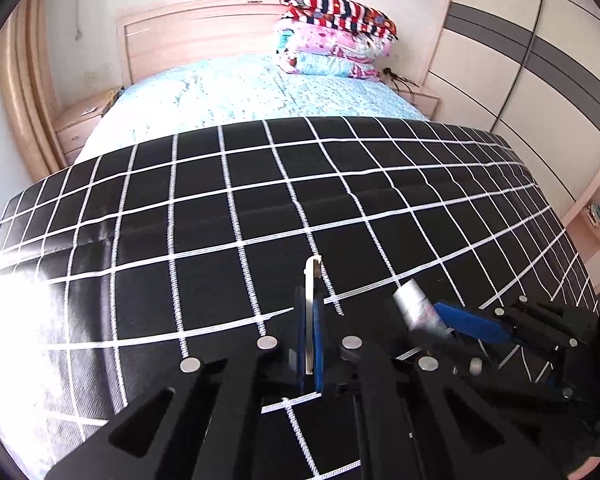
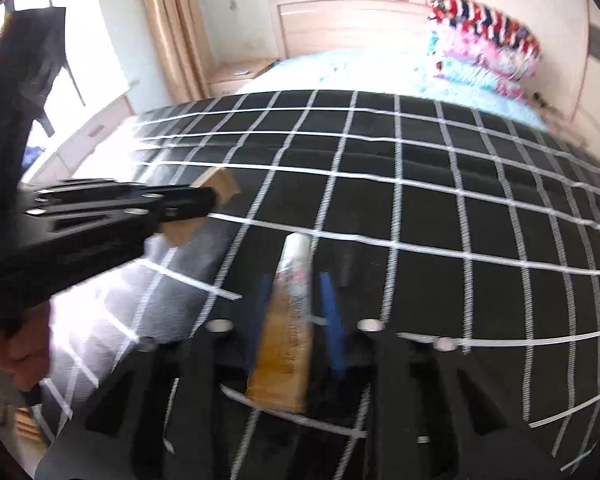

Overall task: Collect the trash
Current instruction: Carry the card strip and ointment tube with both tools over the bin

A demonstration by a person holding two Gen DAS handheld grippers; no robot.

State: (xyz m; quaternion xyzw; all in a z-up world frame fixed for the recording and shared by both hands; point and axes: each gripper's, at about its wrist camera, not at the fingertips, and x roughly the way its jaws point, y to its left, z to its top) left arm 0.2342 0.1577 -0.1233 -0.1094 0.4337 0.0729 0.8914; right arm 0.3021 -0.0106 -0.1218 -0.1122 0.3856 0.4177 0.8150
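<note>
Left gripper (image 1: 314, 280) jaws clamp a flat card (image 2: 216, 188); right gripper (image 2: 296, 280) jaws clamp a tube (image 2: 288, 312). Lift both clear of the bed (image 1: 260, 184); keep squeeze steady.

A: Where does the checked blanket (image 1: 260, 208) lie?

B: Over the near half of the bed (image 1: 260, 88), toward six o'clock. The headboard (image 1: 196, 32) stands behind, at twelve.

A: And the folded quilts (image 1: 336, 36)?

B: Stacked on the bed at one o'clock, against the headboard. One nightstand (image 1: 80, 124) sits at ten o'clock beside the bed, another nightstand (image 1: 420, 100) at two o'clock, with the wardrobe (image 1: 540, 60) to its right.

A: The trash?

B: In the left wrist view a flat cardboard piece (image 1: 310, 308) stands edge-on between the left gripper (image 1: 310, 320) jaws, above the blanket. The tube (image 1: 416, 308) is at four o'clock of it, in the right gripper (image 1: 440, 320), just beside.
</note>
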